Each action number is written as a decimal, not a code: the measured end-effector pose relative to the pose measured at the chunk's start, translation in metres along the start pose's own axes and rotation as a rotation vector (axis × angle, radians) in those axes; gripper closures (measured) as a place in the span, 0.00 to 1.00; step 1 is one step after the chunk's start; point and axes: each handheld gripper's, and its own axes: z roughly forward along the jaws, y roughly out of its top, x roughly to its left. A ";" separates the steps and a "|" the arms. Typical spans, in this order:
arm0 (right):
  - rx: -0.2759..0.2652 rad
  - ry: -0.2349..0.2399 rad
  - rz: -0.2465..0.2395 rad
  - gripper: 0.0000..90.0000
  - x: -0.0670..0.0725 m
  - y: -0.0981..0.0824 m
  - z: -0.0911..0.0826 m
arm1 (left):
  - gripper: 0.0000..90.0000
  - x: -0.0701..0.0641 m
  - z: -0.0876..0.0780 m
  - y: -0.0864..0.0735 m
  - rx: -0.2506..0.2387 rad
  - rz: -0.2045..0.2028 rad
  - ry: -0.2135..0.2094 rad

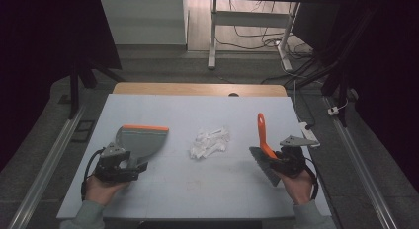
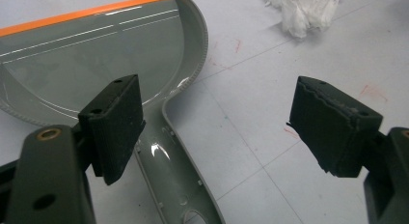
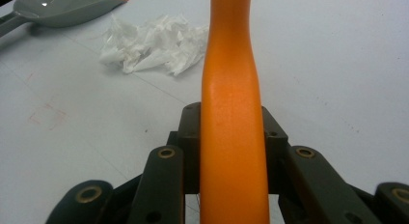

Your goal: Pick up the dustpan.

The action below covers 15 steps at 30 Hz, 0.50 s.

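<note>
A grey dustpan (image 1: 141, 139) with an orange front lip lies flat on the white table top at the left; its handle (image 2: 176, 171) runs back between my left gripper's wide-apart jaws. My left gripper (image 1: 129, 169) is open over that handle, the left pad (image 2: 113, 122) just above it. My right gripper (image 1: 276, 157) is shut on the orange handle (image 3: 231, 132) of a small brush, whose dark bristles (image 1: 263, 165) rest near the table. A heap of torn white paper (image 1: 210, 141) lies in the middle, between the two tools.
The white board (image 1: 197, 189) covers a wooden table whose far edge (image 1: 197, 89) shows beyond it. Behind stand a desk frame (image 1: 213, 36) and floor cables (image 1: 296, 66). Rails (image 1: 47, 165) run along both sides of the table.
</note>
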 end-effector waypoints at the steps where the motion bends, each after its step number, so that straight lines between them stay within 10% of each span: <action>1: -0.002 0.001 -0.002 0.78 0.000 0.000 0.000 | 0.23 0.000 -0.001 0.001 -0.003 -0.004 -0.001; 15: 0.006 -0.001 -0.015 0.78 0.004 0.002 0.003 | 0.23 -0.006 -0.003 0.006 0.012 0.006 0.007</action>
